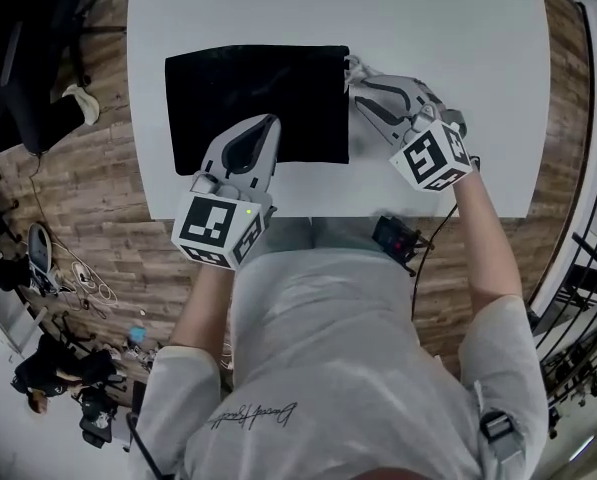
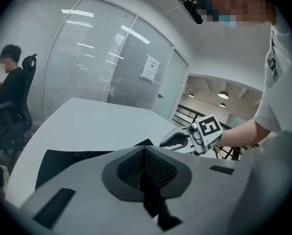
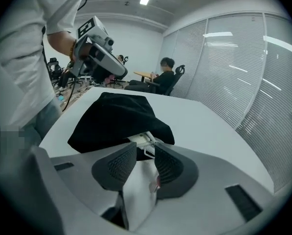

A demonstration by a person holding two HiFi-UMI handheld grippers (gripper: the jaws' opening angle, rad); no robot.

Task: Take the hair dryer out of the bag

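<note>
One soft black cloth bag point(image 1: 248, 93) lies flat on the smooth white counter point(image 1: 428, 18), with your two grippers on it.

Your left gripper point(image 1: 268, 124) rests over the bag's near edge with its ribbed jaws clenched together; no view shows whether cloth is caught between them. Your right gripper point(image 1: 356, 84) sits at the bag's mouth with its jaws released and apart. One white ridged plastic piece point(image 3: 145, 140) pokes out there, just between the jaw tips. The hair dryer is otherwise hidden inside the bulging bag.
</note>
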